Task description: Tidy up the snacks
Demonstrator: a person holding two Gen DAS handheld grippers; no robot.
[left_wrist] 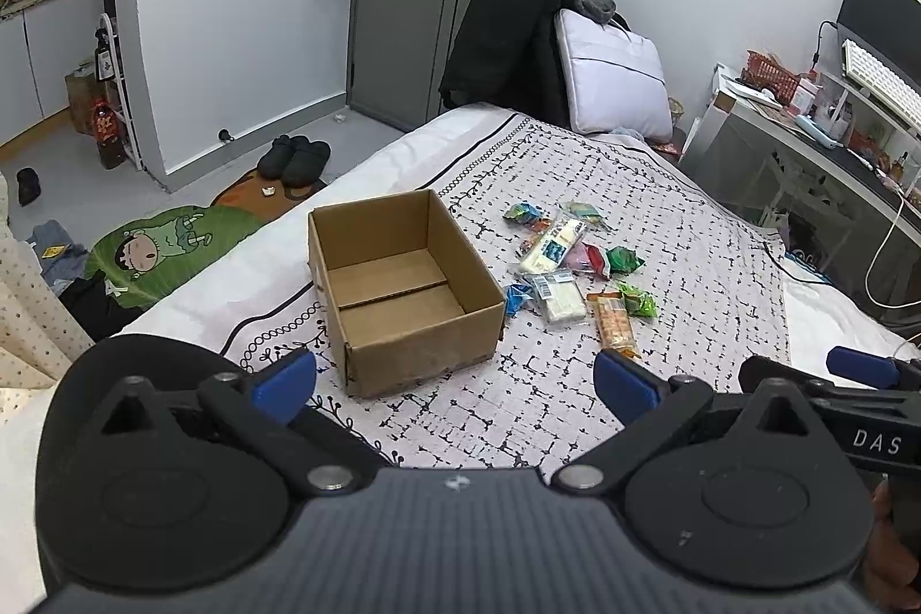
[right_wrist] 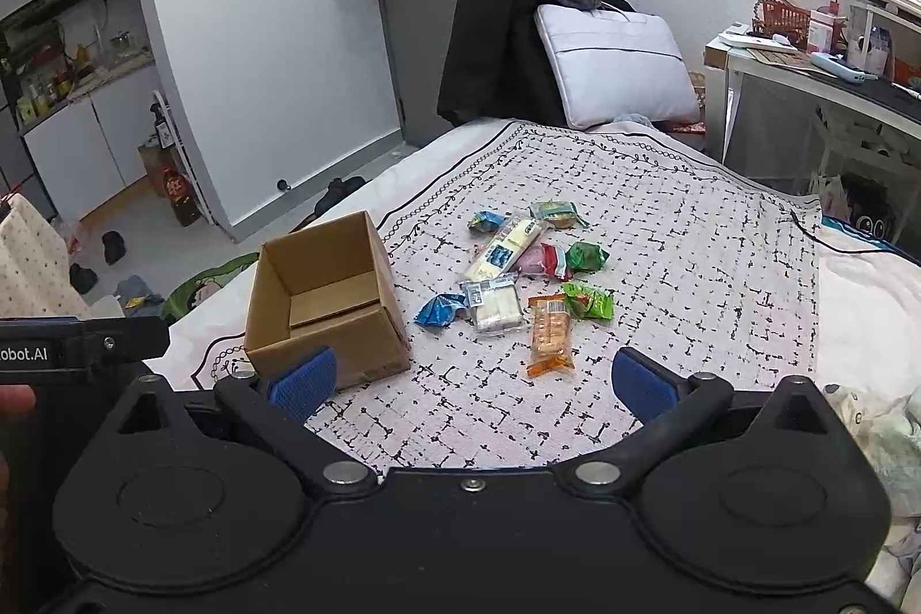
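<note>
An open, empty cardboard box [left_wrist: 403,292] [right_wrist: 325,297] sits on the patterned bedspread. Right of it lie several wrapped snacks: an orange cracker pack [left_wrist: 615,323] [right_wrist: 551,335], a clear pack of white bars [left_wrist: 558,294] [right_wrist: 498,306], a long white pack [left_wrist: 552,246] [right_wrist: 506,248], green packets [left_wrist: 639,303] [right_wrist: 588,300] and a blue packet [left_wrist: 517,297] [right_wrist: 440,310]. My left gripper [left_wrist: 455,384] is open and empty, held above the bed near the box's front. My right gripper [right_wrist: 472,384] is open and empty, just short of the orange pack.
The bed [left_wrist: 662,211] drops off to the floor on the left, where a cartoon mat [left_wrist: 167,251] and slippers [left_wrist: 293,156] lie. A chair with clothes and a white bag [right_wrist: 616,61] stands at the far end. A desk [right_wrist: 817,73] stands at the right.
</note>
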